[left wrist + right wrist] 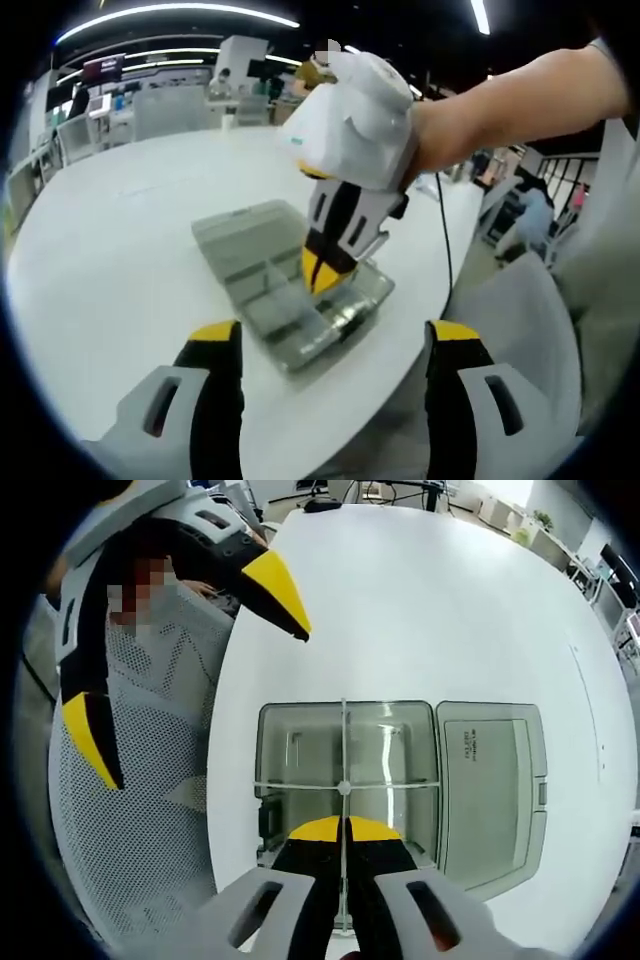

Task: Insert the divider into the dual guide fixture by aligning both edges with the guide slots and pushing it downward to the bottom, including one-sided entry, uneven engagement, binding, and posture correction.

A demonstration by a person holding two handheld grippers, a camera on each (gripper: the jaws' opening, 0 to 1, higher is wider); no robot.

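Left gripper view: your left tongs [330,345] stand wide open, empty, near the clear box [290,285] on the white table [110,250]. Right gripper view: your right tongs [345,830] are pinched on the divider [343,750], standing in the box. Uneven pressure could cock one edge and bind it. The lid's [490,780] small label is unreadable.

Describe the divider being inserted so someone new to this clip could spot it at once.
On the round white table lies a clear plastic box with its lid open flat beside it. The divider is the thin clear strip on edge down the box's middle, pinched by the right tongs, crossing a second strip.
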